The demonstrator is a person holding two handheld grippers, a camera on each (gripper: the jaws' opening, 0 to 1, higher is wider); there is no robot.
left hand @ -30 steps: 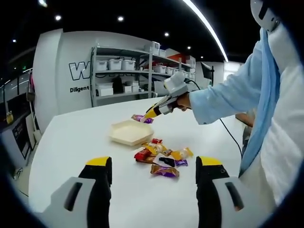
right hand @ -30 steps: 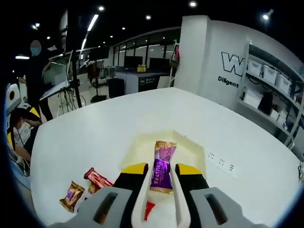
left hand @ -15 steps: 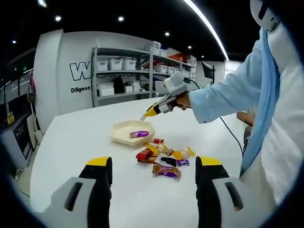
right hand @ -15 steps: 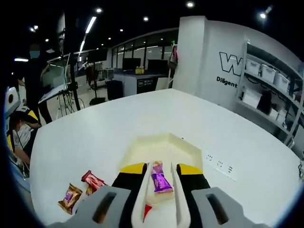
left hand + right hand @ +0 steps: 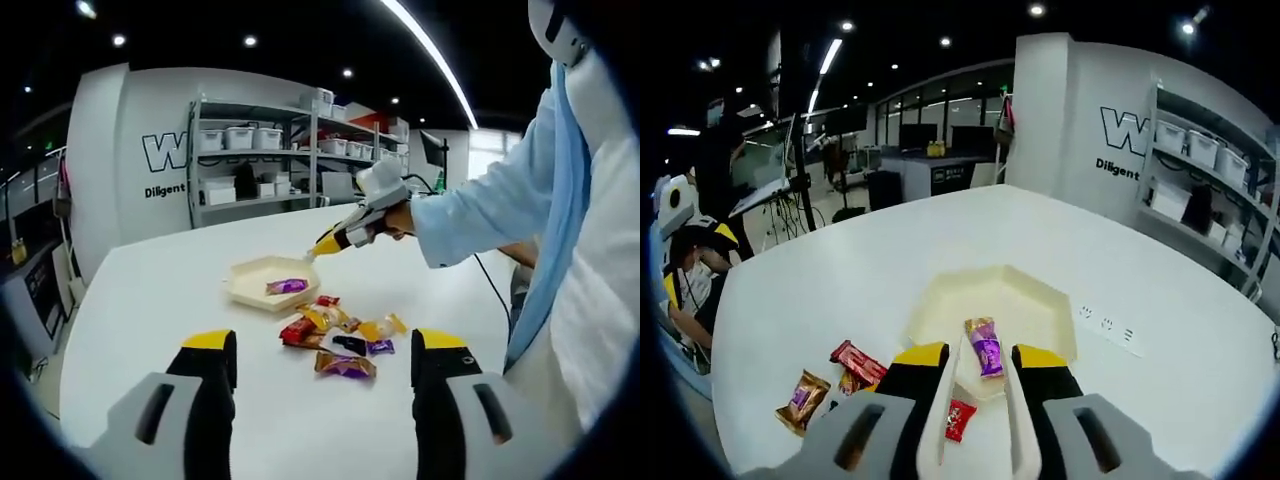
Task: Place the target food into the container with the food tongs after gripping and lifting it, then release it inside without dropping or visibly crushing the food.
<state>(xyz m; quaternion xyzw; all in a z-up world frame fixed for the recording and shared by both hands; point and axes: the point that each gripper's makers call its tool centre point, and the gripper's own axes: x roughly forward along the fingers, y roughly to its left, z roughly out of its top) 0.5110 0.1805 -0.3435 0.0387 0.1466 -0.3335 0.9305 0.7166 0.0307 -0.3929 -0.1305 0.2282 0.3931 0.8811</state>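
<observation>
One purple-wrapped candy [image 5: 985,347] lying in cream tray [image 5: 940,310] beyond right gripper [image 5: 980,362], tongs parted, empty. Risk: clipping tray rim on withdrawal.

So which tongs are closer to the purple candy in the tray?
The right. The right tongs hover just beside the tray holding the purple candy. The left tongs sit back at the table's near side, with the loose candy pile lying between.
</observation>
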